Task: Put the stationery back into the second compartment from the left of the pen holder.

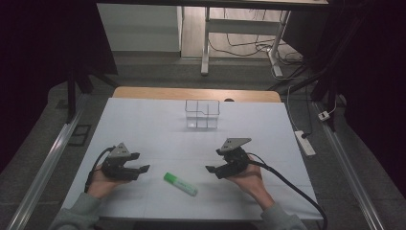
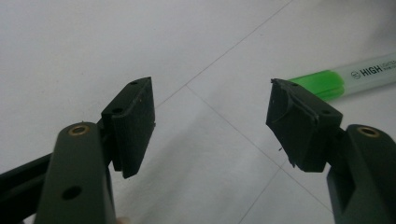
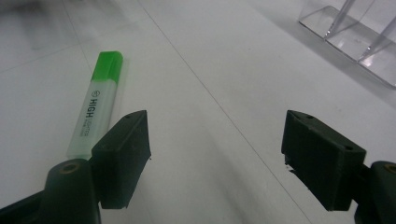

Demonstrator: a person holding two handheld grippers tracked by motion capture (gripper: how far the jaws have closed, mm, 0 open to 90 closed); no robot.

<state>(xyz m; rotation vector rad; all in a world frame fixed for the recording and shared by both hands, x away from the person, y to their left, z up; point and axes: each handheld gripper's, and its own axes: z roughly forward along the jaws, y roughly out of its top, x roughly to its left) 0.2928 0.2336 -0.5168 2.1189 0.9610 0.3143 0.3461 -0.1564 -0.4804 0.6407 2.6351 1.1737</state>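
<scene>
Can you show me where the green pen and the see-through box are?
green pen (image 1: 180,184), high view, middle of its barrel.
see-through box (image 1: 202,114), high view, its front wall.

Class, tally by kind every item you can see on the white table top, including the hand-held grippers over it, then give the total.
Green highlighter: 1
Clear plastic organizer: 1
Grippers: 2, the left gripper and the right gripper, both with jaws open
Total: 4
</scene>
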